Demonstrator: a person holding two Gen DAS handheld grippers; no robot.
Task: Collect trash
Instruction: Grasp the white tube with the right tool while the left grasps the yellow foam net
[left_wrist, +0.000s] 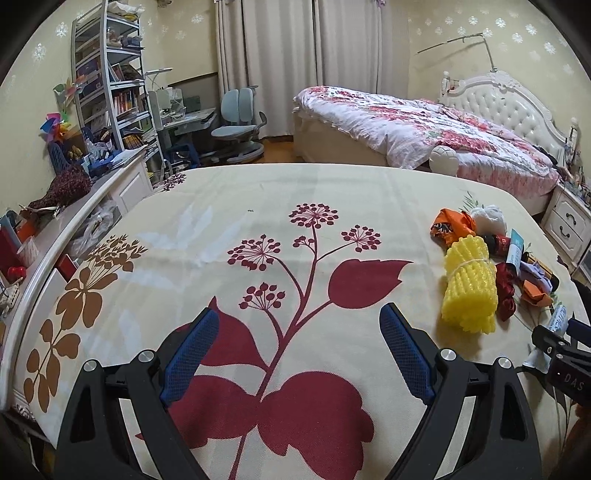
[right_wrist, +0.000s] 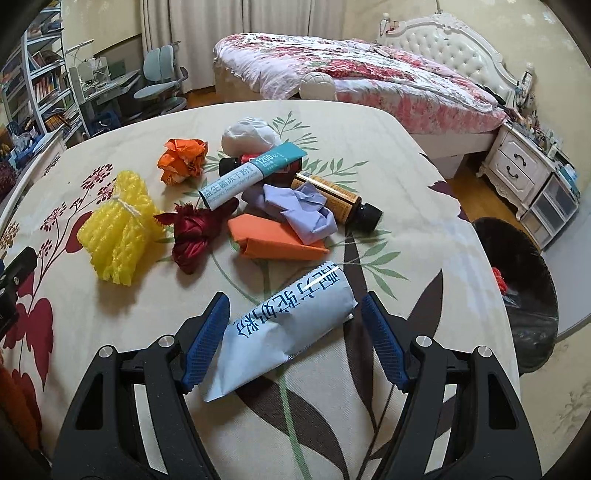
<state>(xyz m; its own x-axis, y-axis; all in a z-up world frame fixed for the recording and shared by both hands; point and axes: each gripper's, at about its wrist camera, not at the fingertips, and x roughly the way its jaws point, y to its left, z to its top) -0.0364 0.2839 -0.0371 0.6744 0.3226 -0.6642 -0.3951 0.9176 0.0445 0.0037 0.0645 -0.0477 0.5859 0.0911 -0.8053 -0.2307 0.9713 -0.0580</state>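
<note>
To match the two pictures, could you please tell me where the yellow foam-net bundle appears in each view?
Left wrist view: yellow foam-net bundle lies at the right, beside the dark red ribbon.
Right wrist view: it lies at the left, again beside that ribbon.
Shared landmark: white ball by the bed.

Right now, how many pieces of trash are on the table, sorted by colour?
Orange: 2, crumpled wrapper, folded paper
Yellow: 1, foam net
Red: 1, ribbon
White or pale: 3, wad, long box, packet
Lilac: 1, paper
Dark bottles: 2
Total: 10
</note>
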